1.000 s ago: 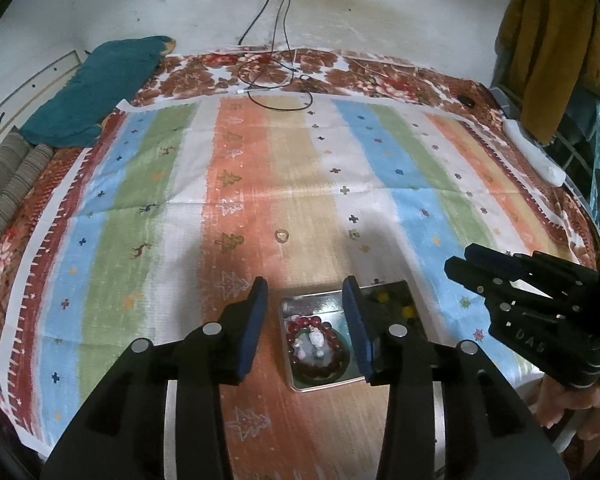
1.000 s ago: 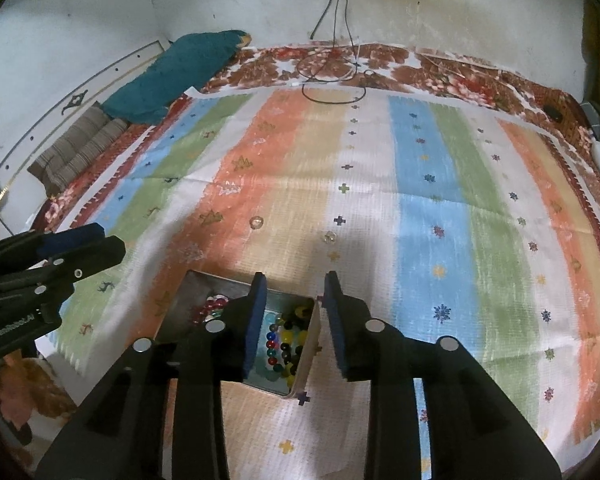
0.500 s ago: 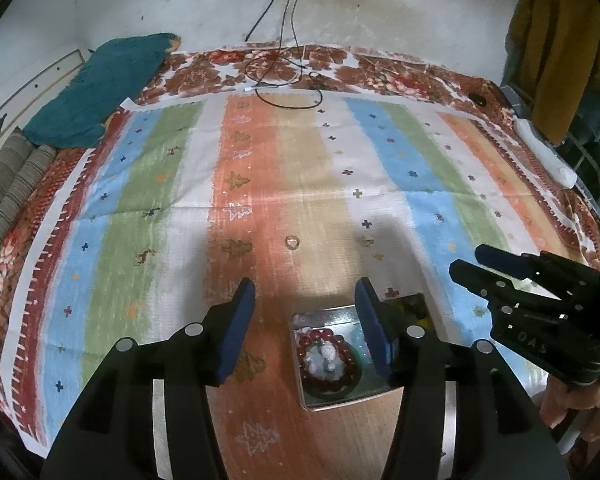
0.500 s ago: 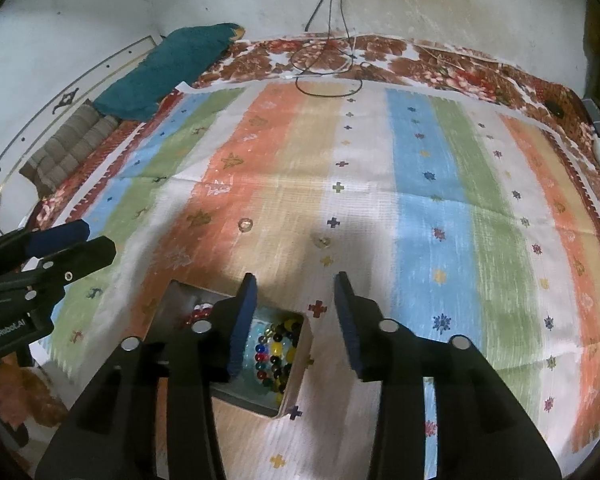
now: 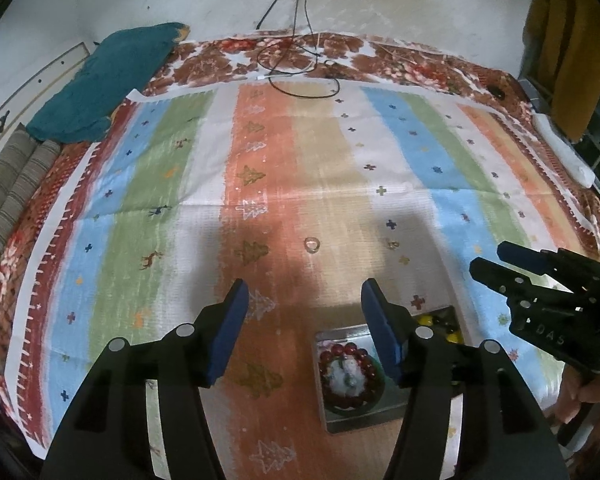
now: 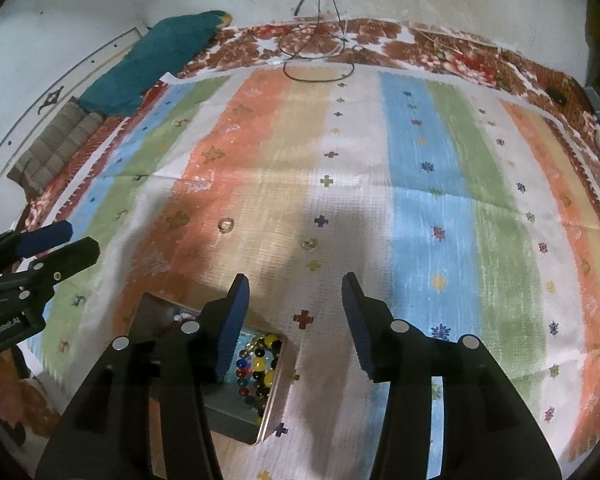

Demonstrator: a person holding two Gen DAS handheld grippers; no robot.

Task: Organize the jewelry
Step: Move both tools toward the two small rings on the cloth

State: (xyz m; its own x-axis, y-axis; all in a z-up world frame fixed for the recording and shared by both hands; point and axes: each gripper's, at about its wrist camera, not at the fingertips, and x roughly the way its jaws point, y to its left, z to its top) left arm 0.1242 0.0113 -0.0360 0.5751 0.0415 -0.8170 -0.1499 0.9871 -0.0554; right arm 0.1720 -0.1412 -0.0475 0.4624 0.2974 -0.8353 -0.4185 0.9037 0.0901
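Observation:
A metal tin (image 5: 364, 418) (image 6: 274, 408) sits near the front of the striped cloth (image 5: 340, 184). It holds a red bead bracelet (image 5: 350, 372) and multicoloured beads (image 6: 260, 364). A ring (image 5: 312, 244) (image 6: 226, 225) lies on the orange stripe beyond the tin. A smaller ring (image 5: 392, 245) (image 6: 309, 244) lies to its right. My left gripper (image 5: 304, 296) hovers above the cloth just short of the first ring, jaws opening, nothing between them. My right gripper (image 6: 296, 290) hovers short of the smaller ring, jaws opening and empty.
A teal cloth (image 5: 112, 84) and striped cushions (image 5: 16, 188) lie at the far left. A black cable (image 5: 300, 68) loops at the far edge by the wall. A white object (image 5: 564, 152) lies at the right edge, below a hanging mustard garment (image 5: 572, 40).
Both grippers have moved forward past the tin toward the two rings, and both pairs of jaws have spread wider. The tin has slid down and back in both views.

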